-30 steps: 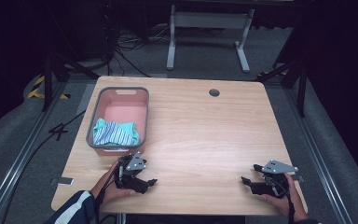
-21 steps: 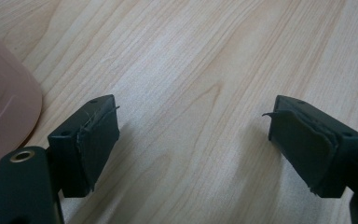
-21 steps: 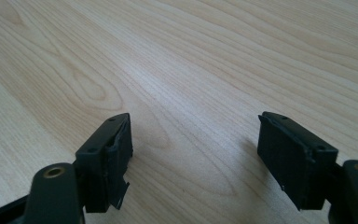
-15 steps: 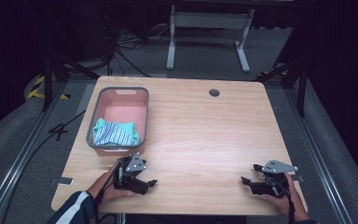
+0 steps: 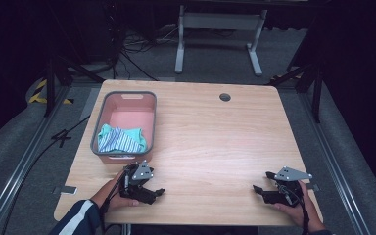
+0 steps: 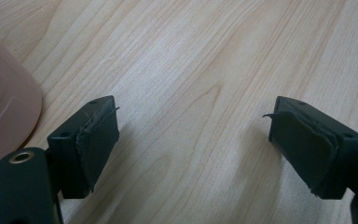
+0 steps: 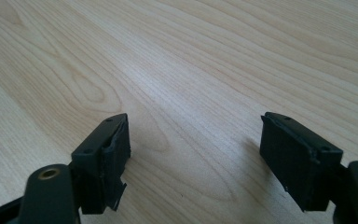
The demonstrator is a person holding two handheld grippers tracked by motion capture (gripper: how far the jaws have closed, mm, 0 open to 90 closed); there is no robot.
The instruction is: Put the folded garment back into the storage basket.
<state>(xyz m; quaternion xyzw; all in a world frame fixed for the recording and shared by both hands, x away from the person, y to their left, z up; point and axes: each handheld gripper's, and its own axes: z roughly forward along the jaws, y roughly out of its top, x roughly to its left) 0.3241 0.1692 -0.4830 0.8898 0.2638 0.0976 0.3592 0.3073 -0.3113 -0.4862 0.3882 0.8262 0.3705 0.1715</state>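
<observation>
left gripper and right gripper rest wide open and empty; the soft, light striped cloth in the pink basket likely pinches best at a raised fold.

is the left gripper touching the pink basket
Apart. In the left gripper view the left gripper has open jaws over bare table, and wood shows between its near jaw and the basket.
</observation>
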